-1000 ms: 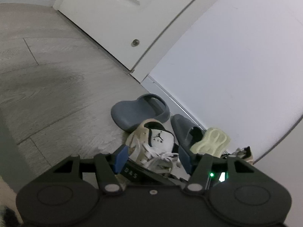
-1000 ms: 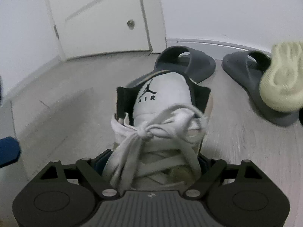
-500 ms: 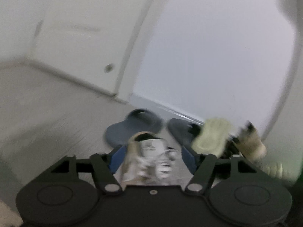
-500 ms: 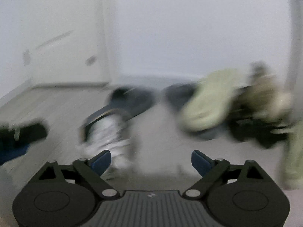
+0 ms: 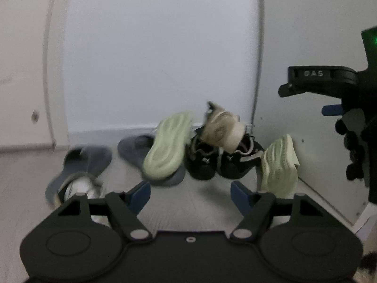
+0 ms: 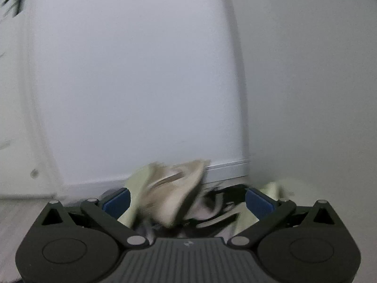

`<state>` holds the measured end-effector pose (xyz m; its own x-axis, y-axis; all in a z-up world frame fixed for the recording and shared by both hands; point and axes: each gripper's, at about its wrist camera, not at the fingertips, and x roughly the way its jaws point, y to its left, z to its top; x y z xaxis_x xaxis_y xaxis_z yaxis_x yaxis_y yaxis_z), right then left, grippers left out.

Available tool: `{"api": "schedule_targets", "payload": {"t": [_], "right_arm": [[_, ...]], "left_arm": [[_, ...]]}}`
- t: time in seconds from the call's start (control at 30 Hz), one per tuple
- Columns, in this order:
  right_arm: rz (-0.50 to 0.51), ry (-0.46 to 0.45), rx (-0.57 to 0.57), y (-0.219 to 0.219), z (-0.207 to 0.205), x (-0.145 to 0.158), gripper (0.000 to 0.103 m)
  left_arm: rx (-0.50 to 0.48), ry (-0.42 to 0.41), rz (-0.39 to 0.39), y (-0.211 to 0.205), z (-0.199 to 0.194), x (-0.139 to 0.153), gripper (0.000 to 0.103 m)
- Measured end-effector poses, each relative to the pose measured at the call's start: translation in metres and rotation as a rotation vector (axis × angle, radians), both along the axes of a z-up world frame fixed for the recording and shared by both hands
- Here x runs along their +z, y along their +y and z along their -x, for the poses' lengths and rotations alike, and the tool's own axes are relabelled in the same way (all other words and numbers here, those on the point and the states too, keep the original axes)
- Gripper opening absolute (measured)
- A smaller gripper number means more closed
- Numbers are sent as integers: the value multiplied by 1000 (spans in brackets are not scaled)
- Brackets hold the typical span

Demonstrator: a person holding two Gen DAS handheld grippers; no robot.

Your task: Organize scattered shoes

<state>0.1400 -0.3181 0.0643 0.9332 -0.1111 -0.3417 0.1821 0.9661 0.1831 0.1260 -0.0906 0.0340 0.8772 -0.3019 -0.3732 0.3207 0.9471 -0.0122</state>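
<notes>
Pale walls meet in a corner at the right of the left wrist view, with a grey wood floor (image 5: 30,165) below and a white door (image 5: 21,82) at the far left. Most of the shoes sit heaped against the skirting in that corner, so by my reading the sorting is only begun. Largest is a pale green shoe (image 5: 166,145) lying sole-up across a grey slide (image 5: 132,148); a second pale green shoe (image 5: 279,165) leans on the right-hand wall. Between them stand two black trainers (image 5: 202,162), with a tan sneaker (image 5: 222,129) tipped on top. Lower left, another grey slide (image 5: 88,160) lies apart, and a white sneaker (image 5: 79,188) sits just in front of it, partly hidden by the left gripper (image 5: 188,192). Its jaws stand apart with only bare floor between them; they have just been opening. The right gripper (image 6: 187,200) enters the left wrist view at the right edge; in its own view the jaws are spread wide, still widening a moment ago, nothing pressed between the pads, with the blurred tan and black shoes beyond. Pairs remain to be matched and lined up. Open floor lies to the left and centre; the corner is tight, with walls on two sides
</notes>
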Motion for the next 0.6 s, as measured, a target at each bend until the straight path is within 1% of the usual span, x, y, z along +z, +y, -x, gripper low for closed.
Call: {"api": "schedule_targets", "payload": {"t": [0.07,0.13,0.17,0.2,0.23,0.33,0.43,0.5,0.57,0.6], "right_arm": [[-36,6,-47,-12,-2,-7,103],[-80,4,-68,-24,-1,-10,103],[-104,1,-73,-29,0,-10,103],[-125,-2,-77,-34,2,-10,103],[-139,-7,-79,-37,4,-9,103],[-158,-36,-84,-43,13,-9,103],[-159,-35,-95,-49,8,-13,103],[-170,-20,-108,-53,4,-16,103],[-216,12,-129,-61,0,-21,103],[-249,18,-130,-65,0,-23,103]], "left_arm": [[-28,-11,22,-10,-18,7,75],[-41,-9,47,-20,-44,14,72],[-42,-6,38,-27,-59,18,62],[-45,-5,8,-37,-78,22,50],[-54,-7,-13,-43,-89,25,46],[-113,-4,-20,-57,-130,30,45],[-150,30,-1,-70,-162,30,45],[-152,67,4,-78,-188,22,45],[-138,92,10,-82,-203,14,45],[-132,105,27,-83,-213,8,50]]}}
